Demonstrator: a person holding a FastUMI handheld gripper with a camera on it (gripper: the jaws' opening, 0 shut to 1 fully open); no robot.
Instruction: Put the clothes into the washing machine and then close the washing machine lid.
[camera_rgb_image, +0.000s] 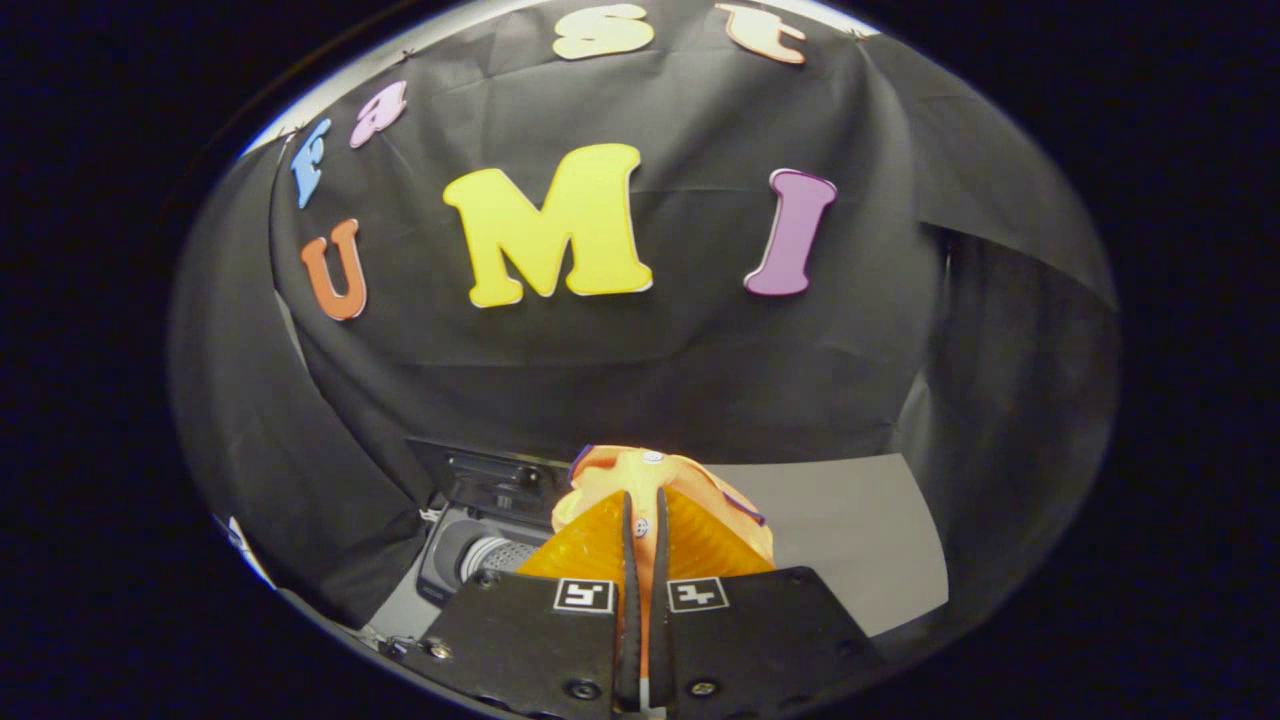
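Your gripper (643, 520) has its two fingers drawn nearly together, pinching a small orange garment (650, 480) with white buttons between them; both fingers press on the cloth, which bunches up just past the tips. You hold it lifted above the grey tabletop (850, 540). Beyond and to the left of your fingers sits the washing machine (480, 540), its lid up and its perforated drum exposed.
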